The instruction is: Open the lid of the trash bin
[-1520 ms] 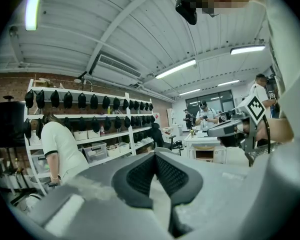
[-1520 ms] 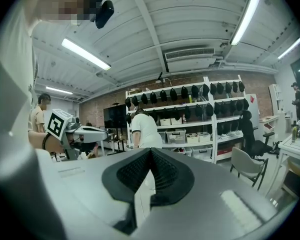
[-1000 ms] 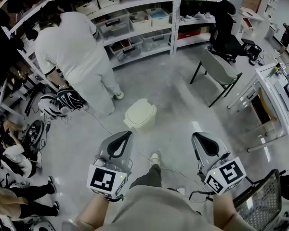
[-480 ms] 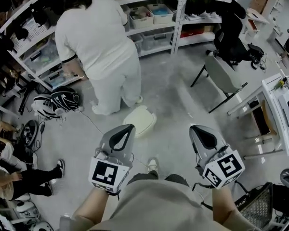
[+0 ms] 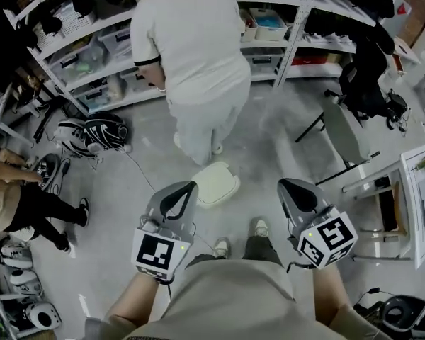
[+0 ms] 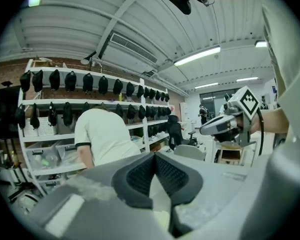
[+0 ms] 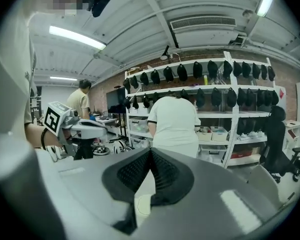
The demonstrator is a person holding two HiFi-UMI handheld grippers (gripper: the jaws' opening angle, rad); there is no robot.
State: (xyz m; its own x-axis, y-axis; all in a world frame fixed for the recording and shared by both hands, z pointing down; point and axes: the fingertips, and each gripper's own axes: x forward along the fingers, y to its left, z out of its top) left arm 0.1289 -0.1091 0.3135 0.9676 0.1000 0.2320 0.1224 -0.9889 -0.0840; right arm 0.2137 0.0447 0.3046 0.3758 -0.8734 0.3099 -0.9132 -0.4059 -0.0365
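**A:** Seen from the head view looking steeply down, what takes up the most room?

**B:** Long shelving racks (image 5: 295, 30) run along the back. A person in white clothes (image 5: 198, 48) bends towards them.

**A:** Where is the trash bin?

**B:** The cream trash bin (image 5: 216, 184) sits on the grey floor (image 5: 127, 211). It is just behind that person's feet and ahead of the wearer's shoes. Its lid is down.

**A:** And the grippers?

**B:** The left gripper (image 6: 154, 156) and the right gripper (image 7: 150, 151) are held out in the air, level with each other. Each has its jaws pressed together at the tips, with nothing between them. Neither touches the bin.

**A:** How will the bin handle?

**B:** It looks like smooth, light plastic, so it will probably skid or tip on that floor. The lid's front lip seems the best place to take hold, with the other gripper bracing the body. I cannot make out where the hinge is.
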